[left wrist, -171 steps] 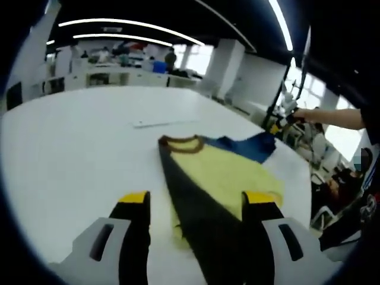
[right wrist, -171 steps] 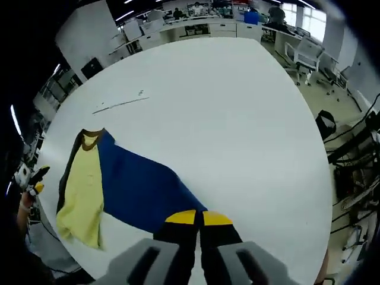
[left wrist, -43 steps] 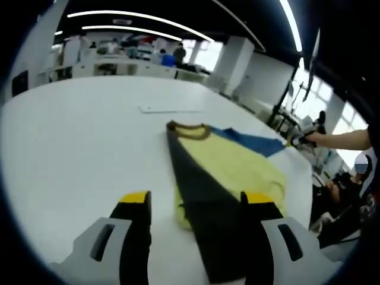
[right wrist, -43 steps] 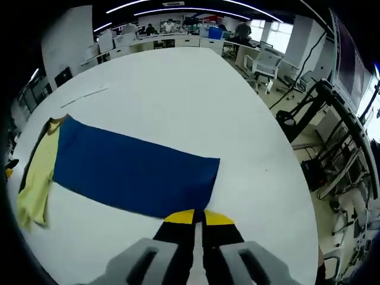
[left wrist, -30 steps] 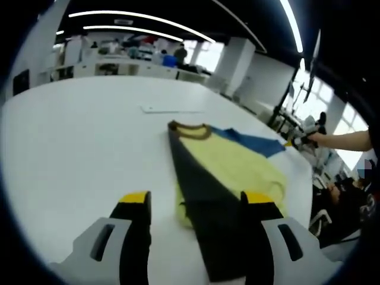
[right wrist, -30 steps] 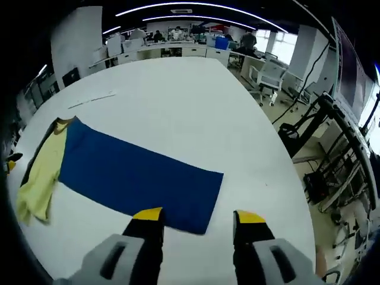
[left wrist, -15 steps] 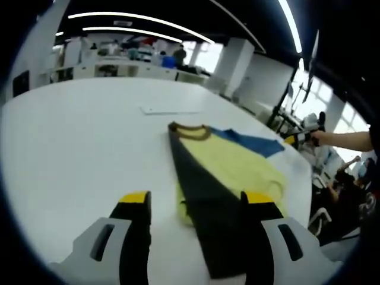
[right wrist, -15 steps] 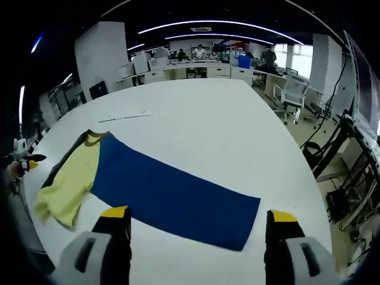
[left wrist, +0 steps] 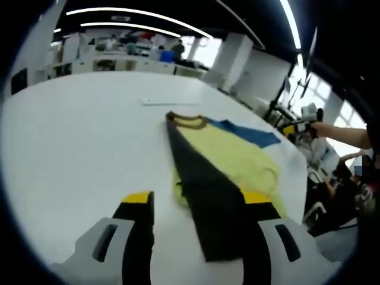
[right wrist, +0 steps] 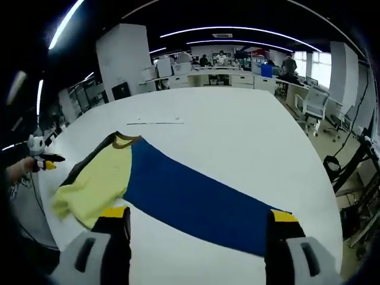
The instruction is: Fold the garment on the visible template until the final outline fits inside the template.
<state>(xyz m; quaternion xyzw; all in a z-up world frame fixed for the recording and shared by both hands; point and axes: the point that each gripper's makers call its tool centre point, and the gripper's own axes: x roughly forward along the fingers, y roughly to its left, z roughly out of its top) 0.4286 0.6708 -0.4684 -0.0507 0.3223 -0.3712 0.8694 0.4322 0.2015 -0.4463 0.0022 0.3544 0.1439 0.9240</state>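
Note:
A long-sleeved garment lies spread on the white table [left wrist: 71, 130]. It has a yellow body [left wrist: 225, 154], a brown collar [left wrist: 185, 120], a dark sleeve [left wrist: 202, 190] and a blue sleeve [left wrist: 249, 133]. My left gripper [left wrist: 197, 202] is open, and the dark sleeve's end lies between its jaws. In the right gripper view the blue sleeve [right wrist: 196, 199] stretches from the yellow body [right wrist: 101, 178] toward my right gripper [right wrist: 198, 215], which is open and hovers over the sleeve's end. The right gripper [left wrist: 297, 127] appears far right in a hand, and the left gripper [right wrist: 41, 159] far left.
A thin pale strip [left wrist: 169, 102] [right wrist: 155, 123] lies on the table beyond the collar. The table's rounded edge [right wrist: 323, 178] falls off to the right. Office chairs [right wrist: 309, 98], desks and people stand in the background.
My right gripper, shut on the blue sleeve's end before, has opened and drawn back, leaving the sleeve stretched flat. The left gripper stayed open and edged slightly forward over the dark sleeve.

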